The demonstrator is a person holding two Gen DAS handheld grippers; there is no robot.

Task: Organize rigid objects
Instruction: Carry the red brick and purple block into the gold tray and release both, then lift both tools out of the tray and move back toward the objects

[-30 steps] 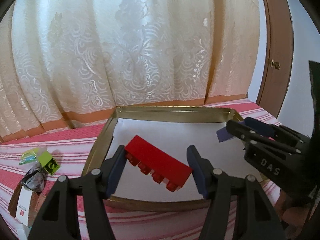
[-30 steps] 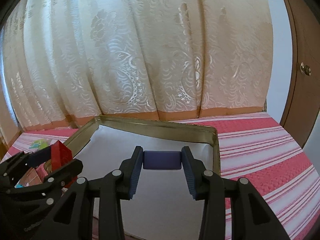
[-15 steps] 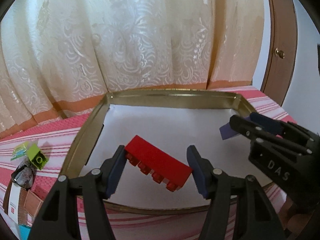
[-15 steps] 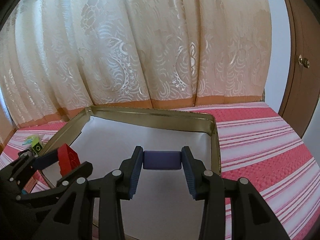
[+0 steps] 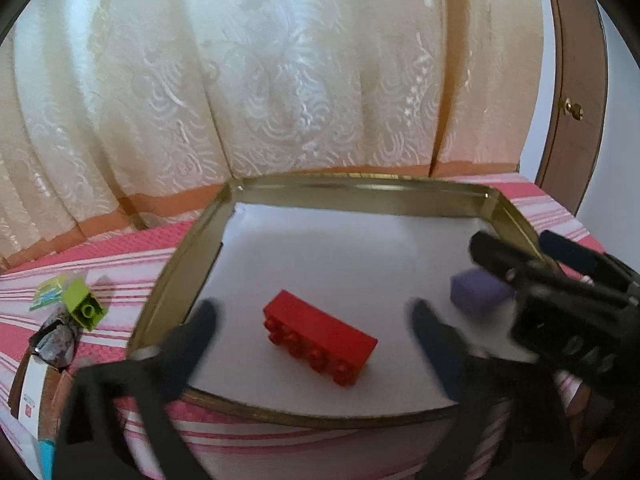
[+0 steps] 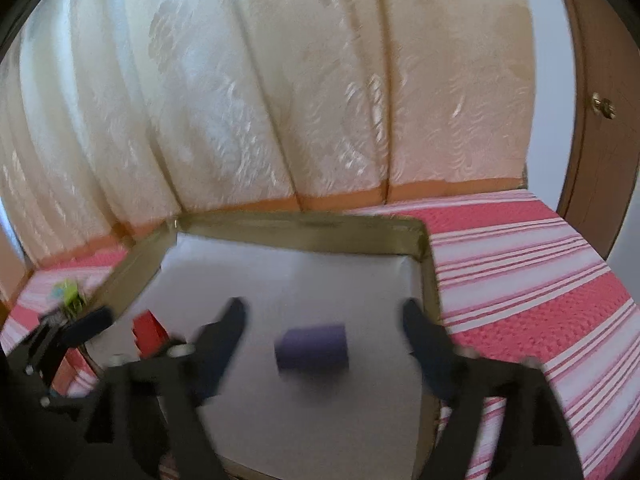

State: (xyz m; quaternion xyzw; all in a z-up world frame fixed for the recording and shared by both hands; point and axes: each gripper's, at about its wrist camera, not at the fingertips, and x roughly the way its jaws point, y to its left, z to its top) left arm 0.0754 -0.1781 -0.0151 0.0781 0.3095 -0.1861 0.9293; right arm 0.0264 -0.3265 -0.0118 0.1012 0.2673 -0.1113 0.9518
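Note:
A long red brick (image 5: 320,336) lies on the white liner of the gold metal tray (image 5: 360,194), studs toward me. My left gripper (image 5: 316,332) is open wide around it, fingers apart from it. A purple block (image 6: 312,346) lies on the liner near the tray's right side; it also shows in the left wrist view (image 5: 478,292). My right gripper (image 6: 322,332) is open, jaws well clear of the block. The red brick (image 6: 148,330) shows at the left of the right wrist view.
A lime green brick (image 5: 84,308) lies on the pink striped cloth (image 6: 520,280) left of the tray, beside a plastic wrapper (image 5: 54,342) and a small box (image 5: 28,392). A cream curtain (image 5: 280,80) hangs behind. A brown door (image 5: 576,100) stands at right.
Both grippers have opened. The red brick and the purple block have dropped out of the jaws onto the tray liner.

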